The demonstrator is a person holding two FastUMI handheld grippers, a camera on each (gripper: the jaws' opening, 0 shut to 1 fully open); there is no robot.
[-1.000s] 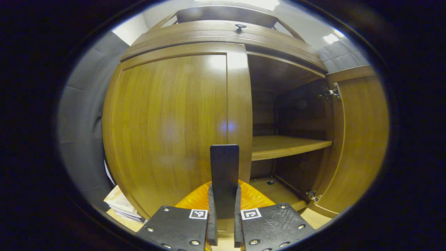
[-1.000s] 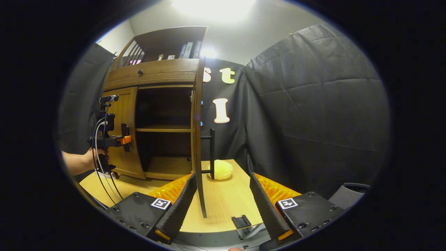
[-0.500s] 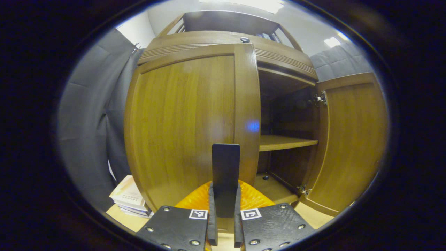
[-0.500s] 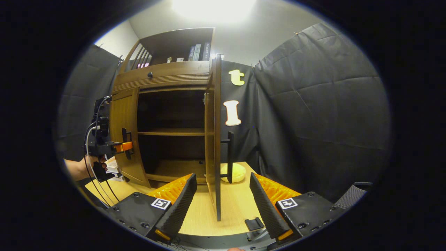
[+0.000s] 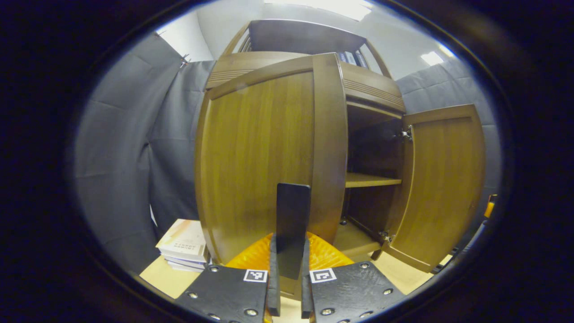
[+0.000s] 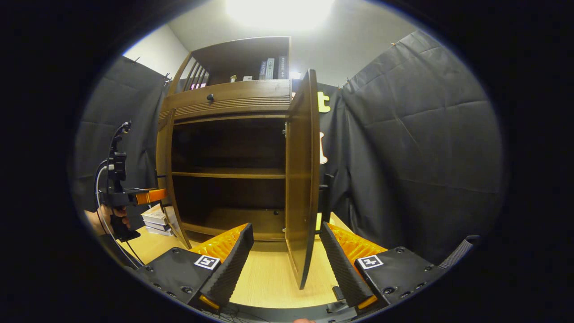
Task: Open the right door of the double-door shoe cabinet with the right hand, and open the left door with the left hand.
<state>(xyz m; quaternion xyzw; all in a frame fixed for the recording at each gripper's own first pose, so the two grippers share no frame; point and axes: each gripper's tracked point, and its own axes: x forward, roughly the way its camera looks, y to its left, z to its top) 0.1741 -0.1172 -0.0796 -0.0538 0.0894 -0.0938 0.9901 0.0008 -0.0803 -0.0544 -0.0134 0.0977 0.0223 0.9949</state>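
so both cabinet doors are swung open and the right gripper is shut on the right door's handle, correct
Not quite: both doors are open, but the right gripper is open, its fingers apart and clear of the right door. The right gripper view shows this. The left gripper is the one shut on a handle.

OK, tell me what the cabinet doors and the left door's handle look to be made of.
Left door and right door: apparently wood or wood veneer, with visible brown grain and a glossy, light-reflecting varnish. Handle: a flat dark bar with a matte look, probably metal or plastic; the pictures leave that open.
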